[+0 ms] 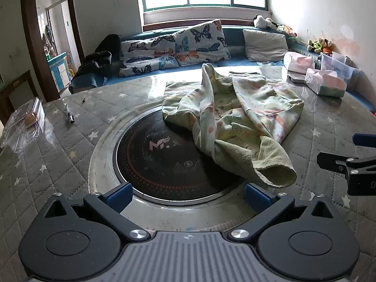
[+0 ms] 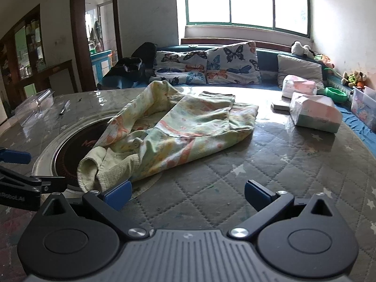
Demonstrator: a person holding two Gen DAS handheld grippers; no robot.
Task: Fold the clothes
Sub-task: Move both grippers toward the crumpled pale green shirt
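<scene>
Left gripper [image 1: 186, 195] fingers spread wide, nothing between, hovering over near rim of round black hob [image 1: 164, 157]. Right gripper [image 2: 188, 193] likewise released, right of hob. Crumpled pale-green garment [image 1: 232, 117] lies unfolded on counter [image 2: 270, 164], draped partly over hob's far-right edge.

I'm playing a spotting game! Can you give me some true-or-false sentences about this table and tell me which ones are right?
1. The patterned garment lies crumpled on the table. True.
2. The left tongs are squeezing a sleeve. False: they are open and empty.
3. Part of the garment covers the round black cooktop. True.
4. The right tongs are shut. False: they are open over bare table.
5. Butterfly cushions sit on the sofa. True.
</scene>
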